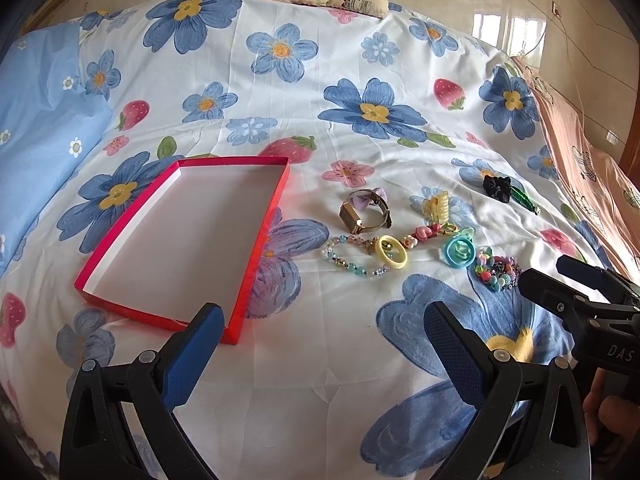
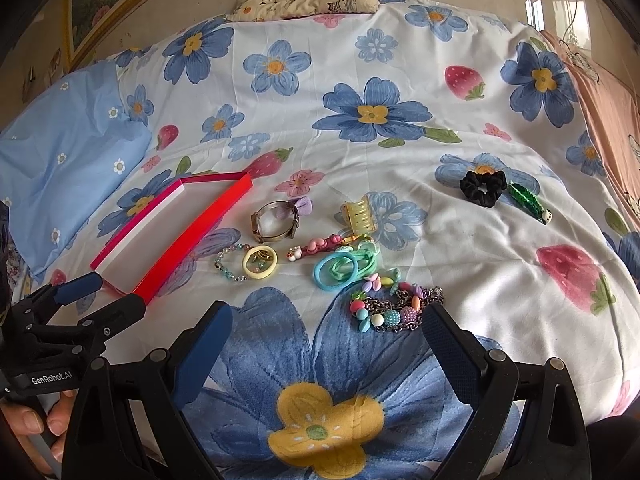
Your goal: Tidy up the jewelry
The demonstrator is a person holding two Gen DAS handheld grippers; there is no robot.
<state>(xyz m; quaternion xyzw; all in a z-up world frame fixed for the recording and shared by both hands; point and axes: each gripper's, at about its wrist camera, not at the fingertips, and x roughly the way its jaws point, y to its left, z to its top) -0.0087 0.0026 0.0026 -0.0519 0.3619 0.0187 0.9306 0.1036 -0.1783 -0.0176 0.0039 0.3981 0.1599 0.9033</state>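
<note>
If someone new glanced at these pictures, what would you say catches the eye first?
The shallow red box lies open and empty on the flowered bedsheet, left of a cluster of colourful jewelry. There a watch lies behind a beaded bracelet, and both tongs, left and right, hover open nearby.

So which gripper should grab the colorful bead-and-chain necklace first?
Probably the right gripper. It is open, and the bead-and-chain necklace lies just ahead of its fingertips. The left gripper, also open, sits nearer the empty red box, with the necklace off to its side.
</note>
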